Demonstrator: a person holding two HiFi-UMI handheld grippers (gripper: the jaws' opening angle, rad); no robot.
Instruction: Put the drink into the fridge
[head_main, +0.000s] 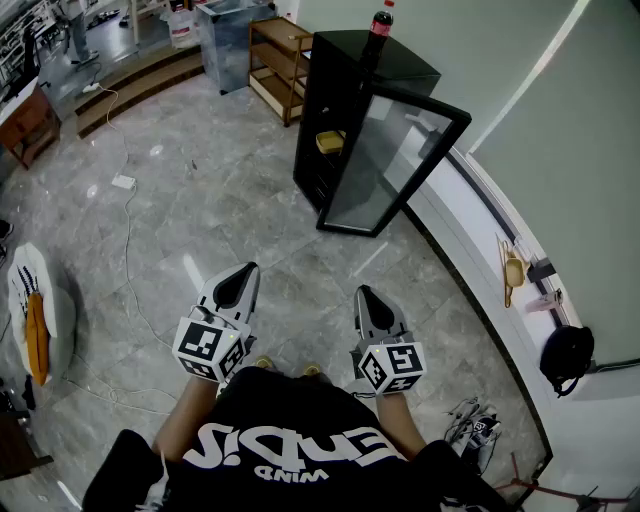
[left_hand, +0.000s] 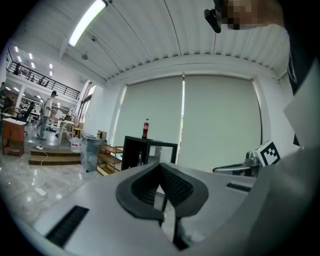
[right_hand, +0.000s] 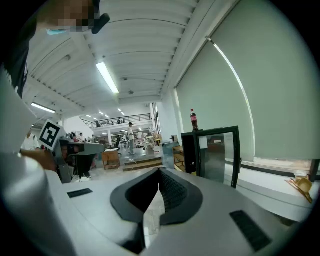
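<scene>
A cola bottle (head_main: 381, 25) with a red cap stands upright on top of a small black fridge (head_main: 335, 110) across the floor. The fridge's glass door (head_main: 400, 165) hangs open to the right, and something yellow (head_main: 330, 142) lies inside. Both grippers are held low in front of the person, far from the fridge. My left gripper (head_main: 243, 282) is shut and empty, and so is my right gripper (head_main: 366, 298). The left gripper view shows the bottle (left_hand: 146, 128) beyond the closed tips (left_hand: 161, 165). In the right gripper view the bottle (right_hand: 193, 120) stands above the fridge (right_hand: 210, 150), past the closed tips (right_hand: 159, 171).
A wooden shelf (head_main: 275, 65) and a metal bin (head_main: 232, 40) stand left of the fridge. A white cable (head_main: 125, 180) runs over the tiled floor. A curved wall ledge (head_main: 470, 270) lines the right side, with shoes (head_main: 475, 425) near it. Steps (head_main: 130, 85) rise at the far left.
</scene>
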